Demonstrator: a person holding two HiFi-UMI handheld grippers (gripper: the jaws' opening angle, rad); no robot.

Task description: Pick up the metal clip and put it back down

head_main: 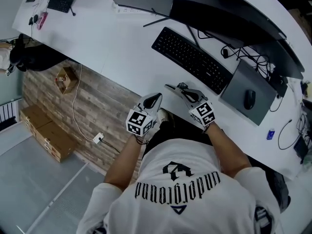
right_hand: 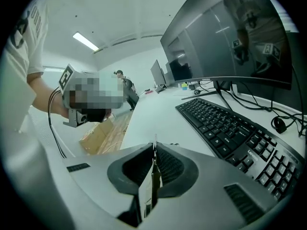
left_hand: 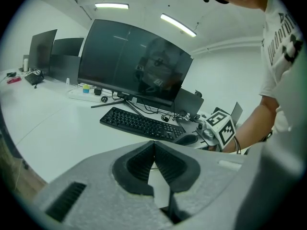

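The metal clip is a thin flat strip that I see edge-on between the pads of my right gripper, which is shut on it. From the head view, the right gripper hangs just over the front edge of the white desk, and the clip pokes out to its left. Just left of it is my left gripper, near the same desk edge. In the left gripper view its jaws meet at the tips with nothing between them.
A black keyboard lies just beyond the grippers, under a curved monitor. Right of it, a mouse rests on a grey pad among cables. Cardboard boxes sit on the floor at the left, below the desk.
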